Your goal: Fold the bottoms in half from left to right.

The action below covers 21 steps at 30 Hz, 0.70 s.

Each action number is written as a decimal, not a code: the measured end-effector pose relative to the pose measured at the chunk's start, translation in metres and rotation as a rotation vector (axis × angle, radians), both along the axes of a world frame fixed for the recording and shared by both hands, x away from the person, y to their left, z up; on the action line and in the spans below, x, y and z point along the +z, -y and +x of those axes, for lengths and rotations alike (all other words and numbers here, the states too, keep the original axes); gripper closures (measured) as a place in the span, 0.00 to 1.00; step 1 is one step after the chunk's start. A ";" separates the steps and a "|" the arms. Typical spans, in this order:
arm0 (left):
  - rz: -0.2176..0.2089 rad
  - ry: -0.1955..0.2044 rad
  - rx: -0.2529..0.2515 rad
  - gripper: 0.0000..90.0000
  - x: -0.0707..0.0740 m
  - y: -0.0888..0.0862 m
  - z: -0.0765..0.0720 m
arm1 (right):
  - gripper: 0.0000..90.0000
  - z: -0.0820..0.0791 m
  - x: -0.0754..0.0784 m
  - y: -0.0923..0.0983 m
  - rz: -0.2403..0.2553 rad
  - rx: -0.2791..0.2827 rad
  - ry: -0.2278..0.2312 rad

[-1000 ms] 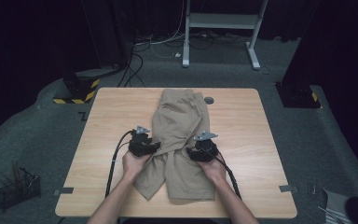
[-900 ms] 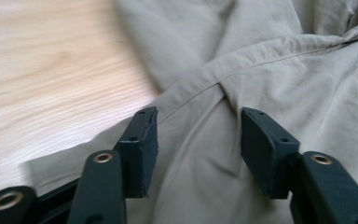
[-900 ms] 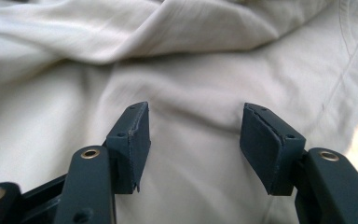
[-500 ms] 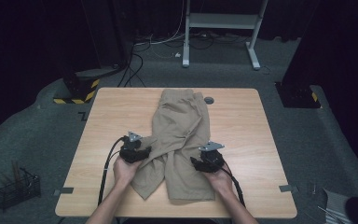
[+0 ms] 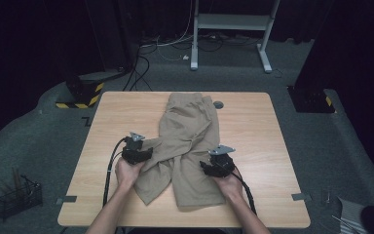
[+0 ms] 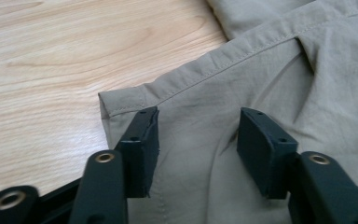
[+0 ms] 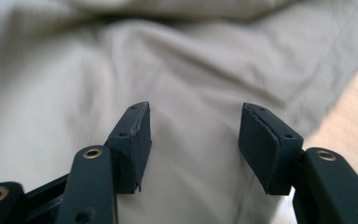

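Tan shorts lie flat on the wooden table, waistband at the far side and legs toward me. My left gripper rests at the left leg's hemmed corner. In the left gripper view the shorts lie under the left gripper. Its jaws have just been closing a little but stand apart, with nothing pinched. My right gripper sits on the right leg. In the right gripper view the right gripper is open over smooth shorts cloth.
A small dark round disc lies on the table beside the waistband. On the floor are a wire basket at the left, a yellow-black base, cables, and a white stand behind the table.
The right gripper has drawn back toward me along the right leg. The left gripper has shifted slightly left to the cloth's edge. The shorts lie as before.
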<state>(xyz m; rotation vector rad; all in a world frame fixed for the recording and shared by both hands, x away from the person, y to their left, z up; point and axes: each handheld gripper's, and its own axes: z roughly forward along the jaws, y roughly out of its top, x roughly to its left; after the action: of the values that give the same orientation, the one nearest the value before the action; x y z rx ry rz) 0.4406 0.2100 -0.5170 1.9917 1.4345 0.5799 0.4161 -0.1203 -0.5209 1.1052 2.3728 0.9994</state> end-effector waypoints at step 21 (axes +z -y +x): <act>-0.233 0.008 -0.298 0.99 0.011 0.026 -0.054 | 0.47 -0.028 0.002 0.002 0.009 0.083 0.000</act>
<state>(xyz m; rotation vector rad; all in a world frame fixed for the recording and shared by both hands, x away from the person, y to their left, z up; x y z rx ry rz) 0.3870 0.1836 -0.5064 1.9616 1.1144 0.2758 0.3879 -0.1225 -0.5189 1.0165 2.4341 1.0382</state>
